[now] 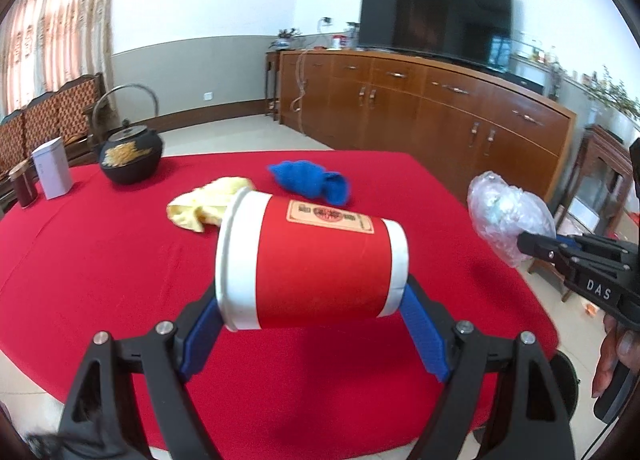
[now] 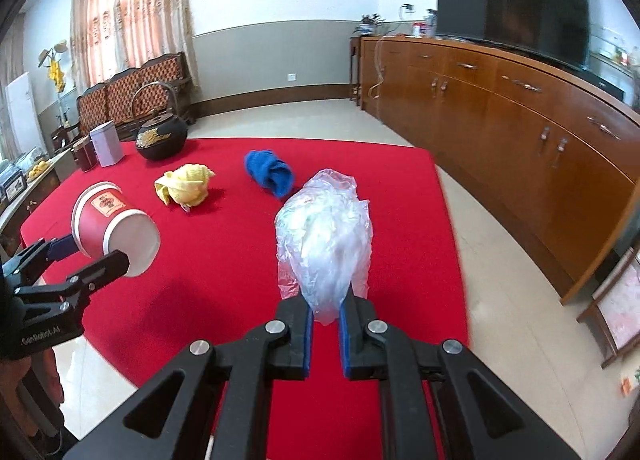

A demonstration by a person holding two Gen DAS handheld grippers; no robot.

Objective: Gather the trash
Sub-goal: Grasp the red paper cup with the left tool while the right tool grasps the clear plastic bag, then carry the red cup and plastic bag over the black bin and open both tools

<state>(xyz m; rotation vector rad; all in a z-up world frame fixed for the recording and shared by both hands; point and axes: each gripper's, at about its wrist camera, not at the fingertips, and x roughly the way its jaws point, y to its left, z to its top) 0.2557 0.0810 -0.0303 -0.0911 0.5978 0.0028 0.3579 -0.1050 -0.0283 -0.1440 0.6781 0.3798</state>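
2 hand-held grippers (image 1: 312,308) (image 2: 325,314), each gripping trash (image 1: 316,256) (image 2: 326,244)

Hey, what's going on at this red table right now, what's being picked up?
A person is clearing trash with a handheld gripper in each hand. The left gripper holds a red paper cup sideways between its fingers, lifted off the red tablecloth. The right gripper is shut on a crumpled clear plastic bag, also in the air. A yellow cloth, a blue cloth and a black teapot remain on the table.

Bright daylight through curtains (image 2: 132,7), slight motion blur, fisheye-curved edges
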